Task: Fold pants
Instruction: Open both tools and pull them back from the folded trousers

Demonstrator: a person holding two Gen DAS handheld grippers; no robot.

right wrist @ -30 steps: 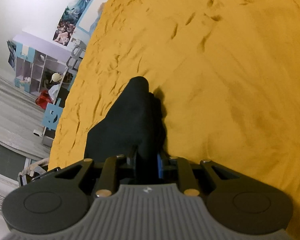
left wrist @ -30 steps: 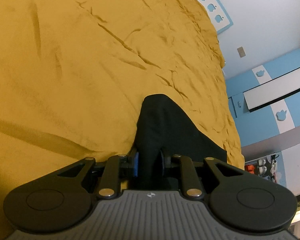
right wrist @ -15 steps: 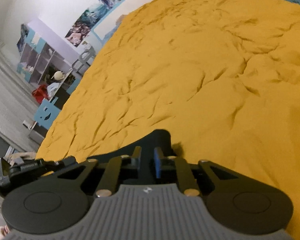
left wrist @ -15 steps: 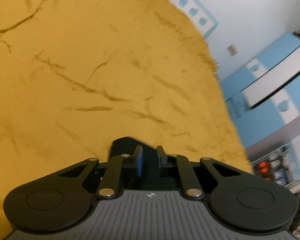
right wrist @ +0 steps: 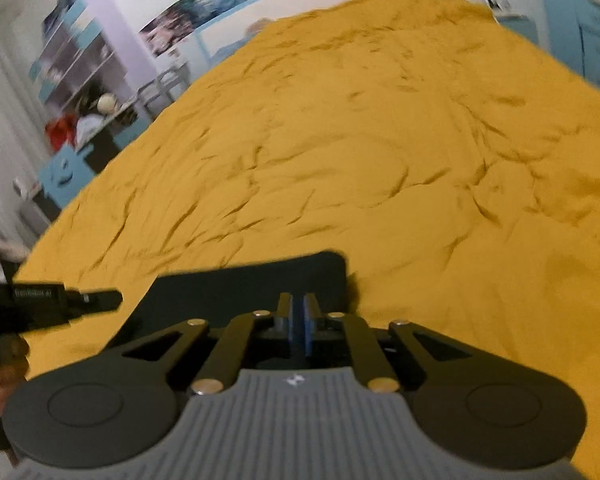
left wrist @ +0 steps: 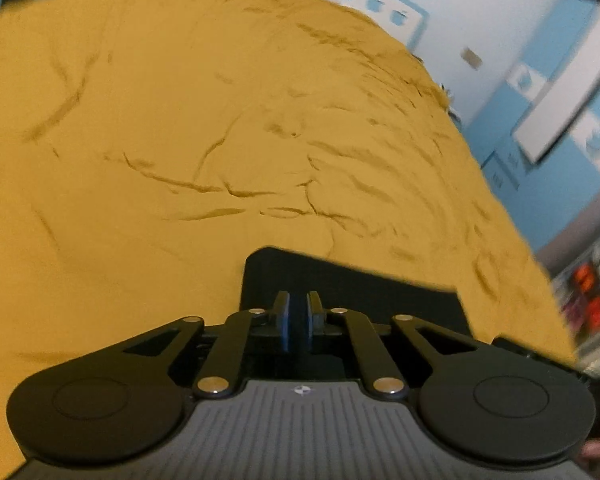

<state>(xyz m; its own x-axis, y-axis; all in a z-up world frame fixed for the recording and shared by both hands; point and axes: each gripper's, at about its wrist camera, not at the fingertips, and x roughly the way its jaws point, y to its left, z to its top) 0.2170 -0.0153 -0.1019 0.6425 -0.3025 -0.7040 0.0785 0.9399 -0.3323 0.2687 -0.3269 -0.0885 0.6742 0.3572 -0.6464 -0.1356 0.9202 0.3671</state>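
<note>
The black pants (left wrist: 352,288) lie as a flat dark slab on the yellow bedspread (left wrist: 180,140), their far edge stretched straight between my two grippers. My left gripper (left wrist: 298,316) is shut on the pants' left corner. In the right wrist view the pants (right wrist: 252,284) show as a wide black band, and my right gripper (right wrist: 298,320) is shut on their right corner. The left gripper's body (right wrist: 40,304) shows at the left edge of the right wrist view.
The wrinkled yellow bedspread (right wrist: 360,140) fills most of both views. Blue and white cabinets (left wrist: 560,100) stand past the bed's right side. Shelves with toys (right wrist: 80,92) and a blue stool (right wrist: 64,172) stand past its left side.
Both grippers have swung up and pulled back toward the bed's near edge. The pants, which hung bunched in front of each gripper, now lie low and stretched flat.
</note>
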